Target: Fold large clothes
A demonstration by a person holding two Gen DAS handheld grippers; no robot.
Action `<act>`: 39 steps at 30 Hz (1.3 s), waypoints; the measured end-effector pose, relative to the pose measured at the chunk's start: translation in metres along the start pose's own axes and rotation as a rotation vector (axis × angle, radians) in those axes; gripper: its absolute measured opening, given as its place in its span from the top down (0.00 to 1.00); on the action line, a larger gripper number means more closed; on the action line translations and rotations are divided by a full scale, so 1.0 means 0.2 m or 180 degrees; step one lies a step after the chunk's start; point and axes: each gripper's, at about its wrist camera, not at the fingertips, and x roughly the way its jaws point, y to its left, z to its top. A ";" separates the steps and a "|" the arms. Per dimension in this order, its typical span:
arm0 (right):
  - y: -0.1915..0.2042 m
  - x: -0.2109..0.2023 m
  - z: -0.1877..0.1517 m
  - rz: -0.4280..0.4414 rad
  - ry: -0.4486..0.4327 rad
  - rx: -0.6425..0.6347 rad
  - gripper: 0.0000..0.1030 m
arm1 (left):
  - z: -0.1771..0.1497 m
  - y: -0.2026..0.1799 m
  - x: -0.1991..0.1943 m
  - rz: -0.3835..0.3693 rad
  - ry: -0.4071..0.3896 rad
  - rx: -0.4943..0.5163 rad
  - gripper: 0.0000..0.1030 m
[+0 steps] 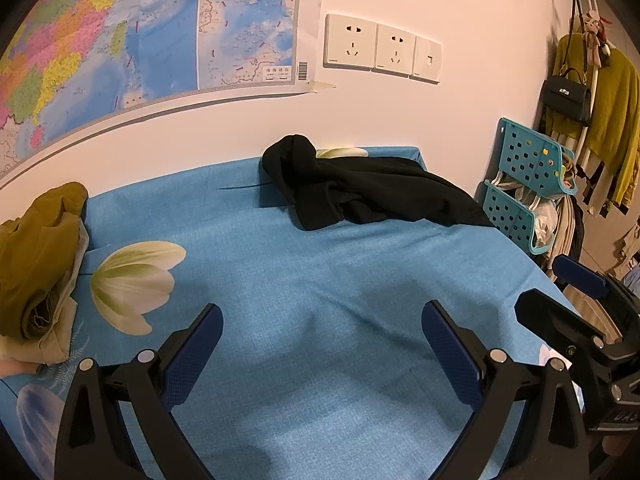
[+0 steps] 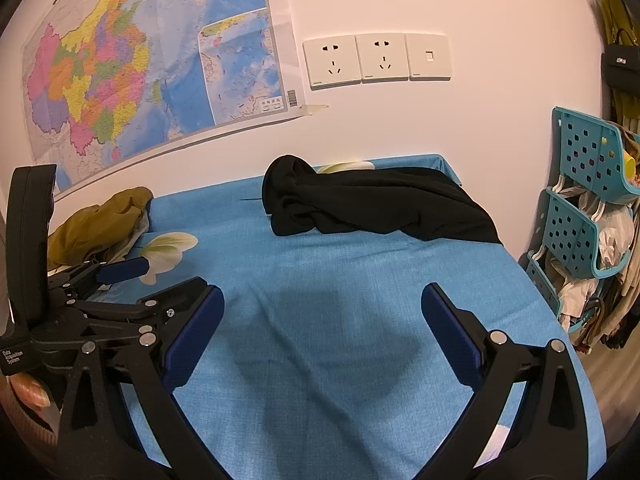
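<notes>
A black garment (image 1: 368, 192) lies crumpled at the far right of the blue cloth-covered table (image 1: 300, 280); it also shows in the right wrist view (image 2: 372, 208). An olive garment (image 1: 36, 260) lies bunched at the table's left edge, also in the right wrist view (image 2: 100, 220). My left gripper (image 1: 322, 320) is open and empty above the table's near middle. My right gripper (image 2: 322, 304) is open and empty beside it, to its right. Each gripper shows in the other's view: the right (image 1: 576, 292) and the left (image 2: 132, 280).
The wall behind the table carries a map (image 2: 140, 72) and sockets (image 2: 376, 58). A teal plastic rack (image 2: 580, 208) stands right of the table. Clothes and a black handbag (image 1: 568, 96) hang at far right. The blue cloth has a white flower print (image 1: 132, 280).
</notes>
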 end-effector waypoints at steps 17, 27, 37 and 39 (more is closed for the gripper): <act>0.00 0.02 -0.01 0.0004 0.0032 0.0004 0.06 | 0.01 -0.01 0.03 0.0031 -0.0005 -0.0002 0.07; 0.00 0.04 -0.01 0.0007 0.0038 0.0016 0.06 | -0.01 0.01 0.01 0.0026 -0.0017 -0.0015 0.07; 0.00 0.03 -0.01 0.0011 0.0037 0.0007 0.06 | 0.00 0.00 0.02 0.0030 -0.0020 -0.0030 0.07; 0.01 0.04 -0.02 0.0018 0.0046 -0.0002 0.06 | -0.01 0.00 0.01 0.0034 -0.0019 -0.0012 0.07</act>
